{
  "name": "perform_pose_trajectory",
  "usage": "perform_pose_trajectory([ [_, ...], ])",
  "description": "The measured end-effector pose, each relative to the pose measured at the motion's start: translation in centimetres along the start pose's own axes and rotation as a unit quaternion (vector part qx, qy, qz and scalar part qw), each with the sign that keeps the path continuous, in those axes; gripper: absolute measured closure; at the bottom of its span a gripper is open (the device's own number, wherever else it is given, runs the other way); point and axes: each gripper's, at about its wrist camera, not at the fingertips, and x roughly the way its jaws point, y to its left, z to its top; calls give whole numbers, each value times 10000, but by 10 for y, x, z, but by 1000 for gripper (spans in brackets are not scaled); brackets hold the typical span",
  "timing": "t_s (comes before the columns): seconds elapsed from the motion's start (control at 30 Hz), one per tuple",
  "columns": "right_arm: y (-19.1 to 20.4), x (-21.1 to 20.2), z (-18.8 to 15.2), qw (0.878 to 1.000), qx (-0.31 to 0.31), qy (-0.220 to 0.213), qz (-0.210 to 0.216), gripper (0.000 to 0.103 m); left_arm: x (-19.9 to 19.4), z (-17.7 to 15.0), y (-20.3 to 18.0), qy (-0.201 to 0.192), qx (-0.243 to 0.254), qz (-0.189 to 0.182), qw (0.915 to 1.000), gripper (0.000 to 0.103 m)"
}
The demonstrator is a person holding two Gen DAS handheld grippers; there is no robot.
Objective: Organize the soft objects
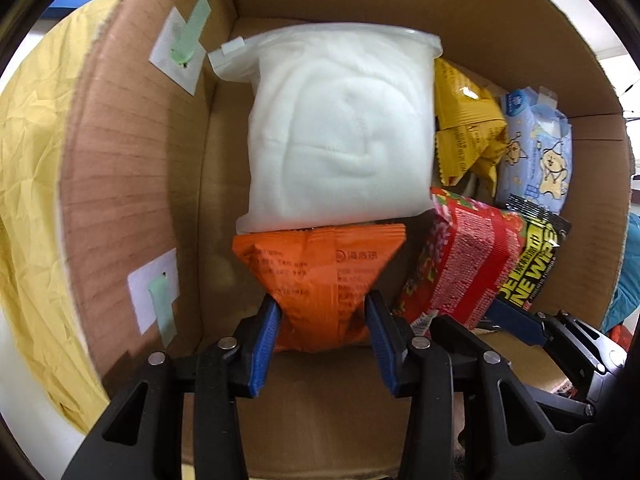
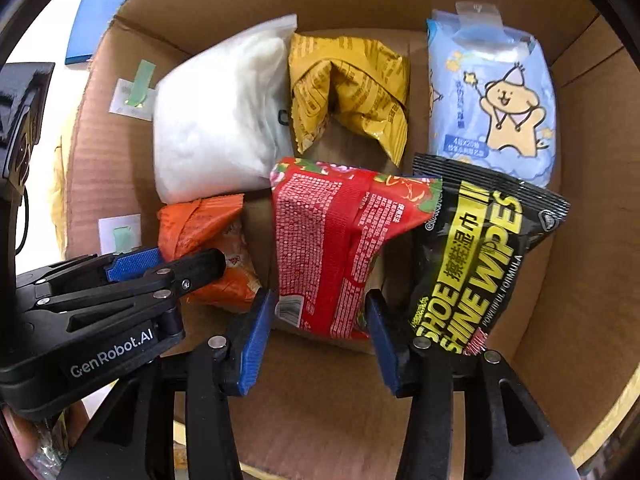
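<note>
**Two snack packs going into the cardboard box**

We are holding an orange snack pack (image 1: 320,280) low in the cardboard box (image 1: 120,200), near its left wall, with the left gripper (image 1: 322,316) pinching the pack's lower end between its blue pads. Beside it, we are gripping a red snack pack (image 2: 324,248) by its bottom edge with the right gripper (image 2: 320,316), pads pressing on both sides.

Just above the orange pack, a white padded bag (image 1: 340,132) is lying flat and touching its top seam. A crumpled yellow pack (image 2: 348,92) is sitting between the white bag and a light blue wipes pack (image 2: 492,96) with a cartoon bear. A black shoe wipes pack (image 2: 480,256) is leaning against the red one. Outside the box, yellow fabric (image 1: 36,160) is showing at the left.
</note>
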Motion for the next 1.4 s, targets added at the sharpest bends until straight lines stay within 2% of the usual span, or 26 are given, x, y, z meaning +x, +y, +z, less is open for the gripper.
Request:
perform_pose_trajectory([
  [0.2, -5, -18, -10, 9999, -72, -140, -69, 53, -20, -10, -6, -235, 68, 120, 9996, 53],
  [0.37, -14, -38, -18, 9992, -121, -301, -252, 52, -42, -23, -20, -547, 174, 188, 9982, 41],
  [0.43, -20, -46, -22, 9984, -113, -399, -391, 40, -51, -28, -26, -700, 191, 217, 9971, 35],
  [0.5, -26, -55, -28, 9975, -102, -499, -488, 31, -61, -33, -27, -872, 221, 272, 9956, 33],
  [0.6, -36, -65, -35, 9968, -34, -627, -504, 25, -71, -40, -30, -1028, 243, 386, 9937, 29],
  [0.63, -38, -68, -37, 9967, -14, -637, -504, 22, -73, -43, -30, -1062, 242, 422, 9932, 16],
  [0.67, -40, -70, -39, 9968, -9, -635, -493, 20, -77, -42, -17, -1098, 245, 436, 9927, 10],
  [0.77, -45, -72, -42, 9967, 10, -639, -506, 13, -84, -48, -13, -1213, 218, 427, 9915, 9],
  [0.83, -42, -76, -46, 9962, 28, -694, -525, 4, -89, -48, -12, -1297, 205, 459, 9903, 6],
  [0.9, -35, -86, -46, 9958, 56, -746, -533, 4, -89, -51, -20, -1421, 208, 497, 9884, 6],
  [0.93, -30, -106, -51, 9954, 54, -783, -547, 4, -92, -53, -21, -1462, 218, 508, 9877, 6],
  [1.13, -31, -134, -70, 9918, 42, -1066, -705, 3, -121, -79, -31, -1890, 275, 536, 9801, 6],
  [1.4, -35, -205, -131, 9830, 20, -1707, -681, 3, -182, -150, -48, -2601, 328, 597, 9632, 6],
])
